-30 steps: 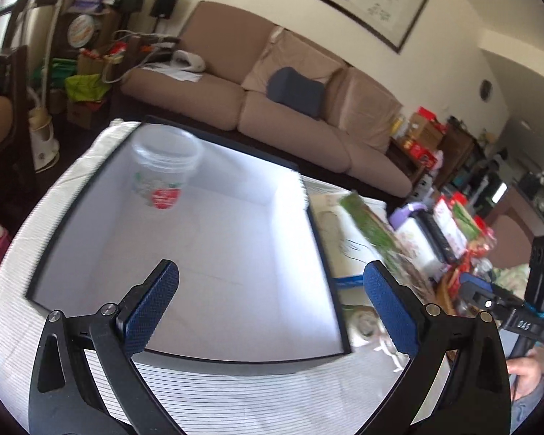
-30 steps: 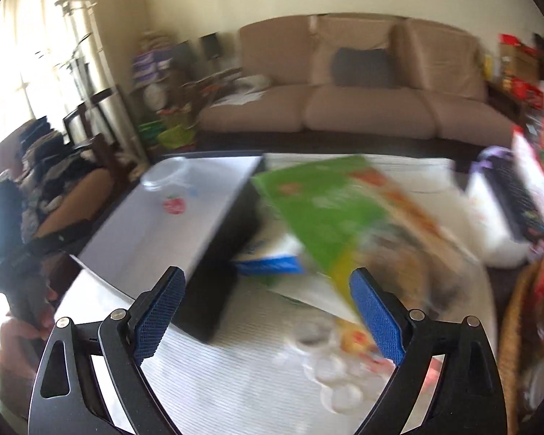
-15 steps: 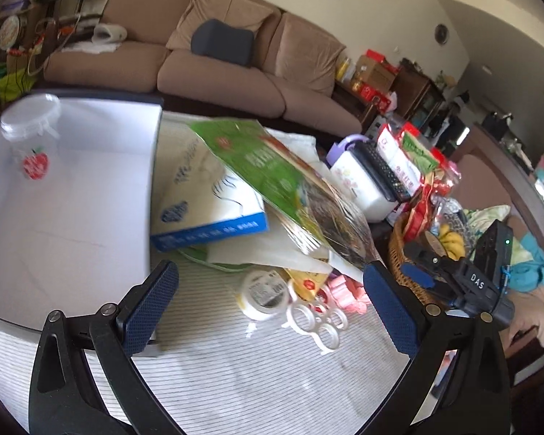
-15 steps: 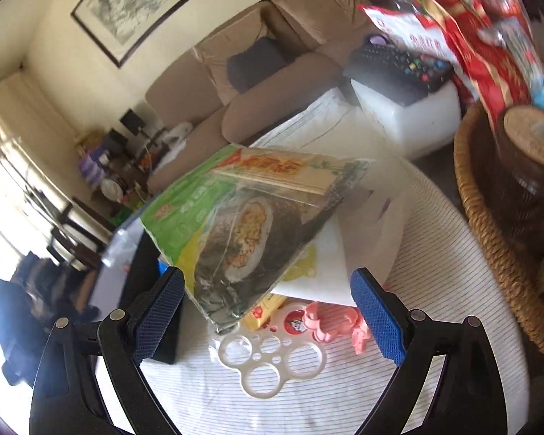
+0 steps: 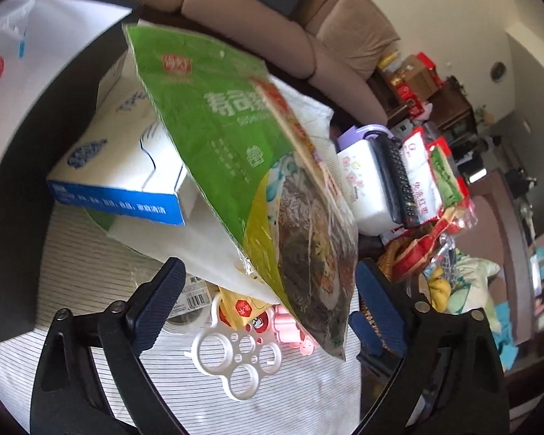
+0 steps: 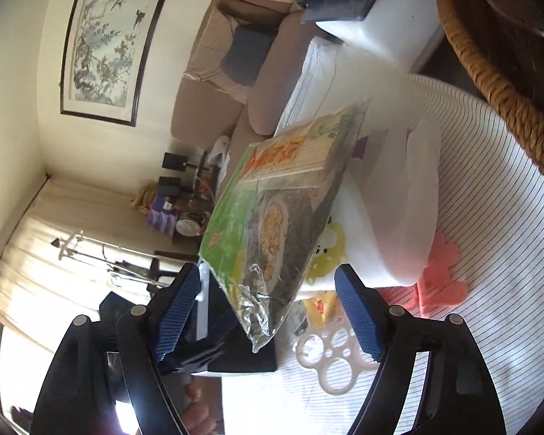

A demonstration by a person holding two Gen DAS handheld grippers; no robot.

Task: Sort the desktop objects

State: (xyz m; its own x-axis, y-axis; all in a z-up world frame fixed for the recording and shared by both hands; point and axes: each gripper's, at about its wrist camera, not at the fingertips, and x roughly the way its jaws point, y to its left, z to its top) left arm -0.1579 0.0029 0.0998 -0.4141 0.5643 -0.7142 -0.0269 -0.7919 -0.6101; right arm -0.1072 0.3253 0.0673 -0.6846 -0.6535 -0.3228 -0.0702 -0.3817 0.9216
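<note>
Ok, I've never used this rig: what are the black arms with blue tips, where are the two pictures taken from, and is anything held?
They are two hand-held grippers; a person carries one in each hand. Each picture comes from a camera on a gripper, looking along its fingers. The left gripper and right gripper have both just been closing around the lower corner of the green seaweed packet, but the pads do not press it yet. On the striped cloth lie a blue-and-white tissue box, a white ring-shaped plastic piece, a pink piece and a tape roll.

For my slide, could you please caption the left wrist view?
Left gripper, jaws closing but still open, straddles the green bag's lower corner above a white ring holder.
</note>
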